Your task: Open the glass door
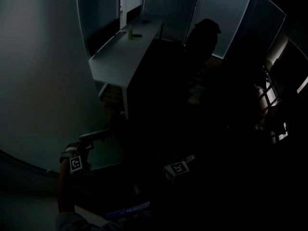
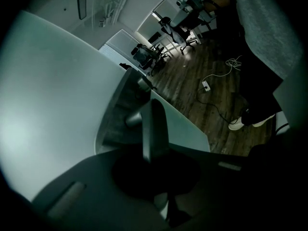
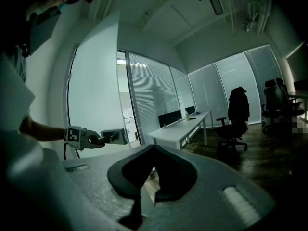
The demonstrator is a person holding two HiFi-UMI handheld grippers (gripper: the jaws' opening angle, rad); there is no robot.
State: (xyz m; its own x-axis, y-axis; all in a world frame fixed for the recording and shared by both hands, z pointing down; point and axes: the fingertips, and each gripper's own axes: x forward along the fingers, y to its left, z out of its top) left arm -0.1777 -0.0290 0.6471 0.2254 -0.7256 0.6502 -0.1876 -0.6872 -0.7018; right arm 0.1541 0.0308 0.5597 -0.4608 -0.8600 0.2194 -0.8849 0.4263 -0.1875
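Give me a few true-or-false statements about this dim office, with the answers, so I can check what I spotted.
1. A long white desk stands beside windows with blinds. True.
2. The desk is bare. False: a small bottle stands on it.
3. A dark office chair stands near the desk. True.
4. Carpet covers the ground. False: the floor is wooden planks.
5. The left gripper rests on the desk. False: it is over at the glass door.
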